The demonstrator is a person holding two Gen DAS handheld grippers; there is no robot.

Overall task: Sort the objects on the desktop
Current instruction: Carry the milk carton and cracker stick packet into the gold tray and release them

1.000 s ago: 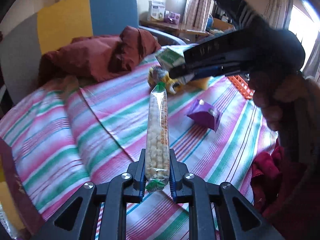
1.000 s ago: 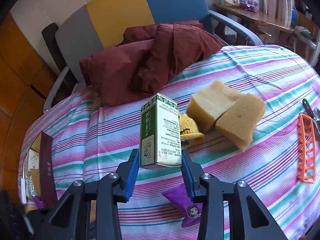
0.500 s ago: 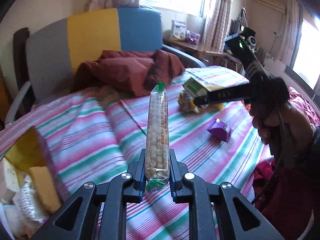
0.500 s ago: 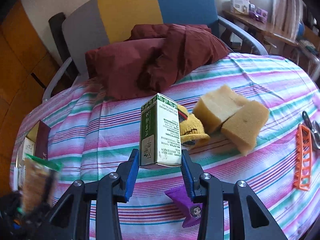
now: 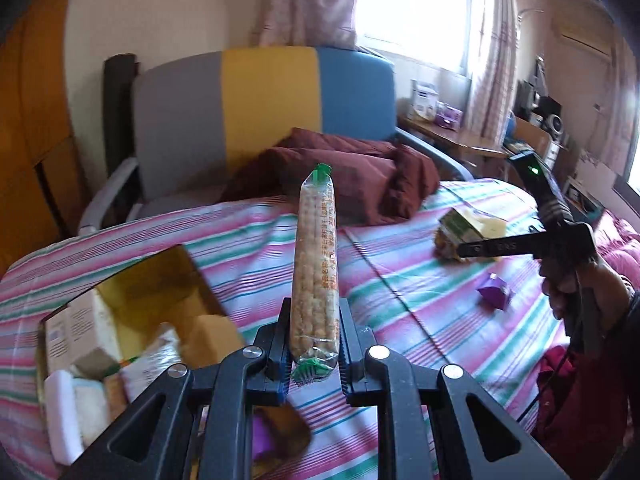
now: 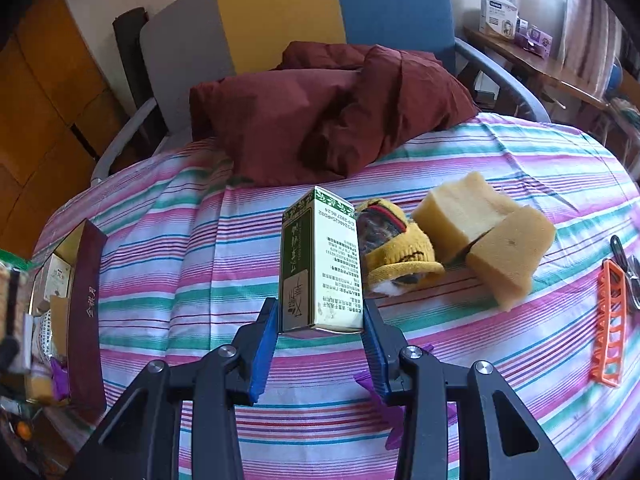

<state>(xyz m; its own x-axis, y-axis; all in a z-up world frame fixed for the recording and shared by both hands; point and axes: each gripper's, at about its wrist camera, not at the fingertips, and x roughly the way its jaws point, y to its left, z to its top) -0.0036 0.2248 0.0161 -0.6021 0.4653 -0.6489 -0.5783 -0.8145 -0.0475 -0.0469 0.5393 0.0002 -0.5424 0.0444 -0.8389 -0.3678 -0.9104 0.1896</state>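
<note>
My left gripper (image 5: 314,344) is shut on a long clear snack packet (image 5: 315,264) with green ends, held upright above the striped table. An open gold-lined storage box (image 5: 160,276) holding several items lies low at the left; it also shows in the right wrist view (image 6: 82,312). My right gripper (image 6: 320,340) is shut on a green and white carton (image 6: 320,260), held upright above the table. The right gripper (image 5: 480,248) and its carton (image 5: 460,222) show at the right of the left wrist view.
On the striped tablecloth (image 6: 180,240) lie a yellow knitted toy (image 6: 396,248), two yellow sponges (image 6: 480,232), an orange plastic rack (image 6: 610,324) and a purple packet (image 5: 496,292). A dark red cushion (image 6: 320,112) lies on the chair (image 6: 280,4) behind the table.
My left gripper has swung left with the snack packet, and the storage box has come into its view. My right gripper holds the carton about where it was.
</note>
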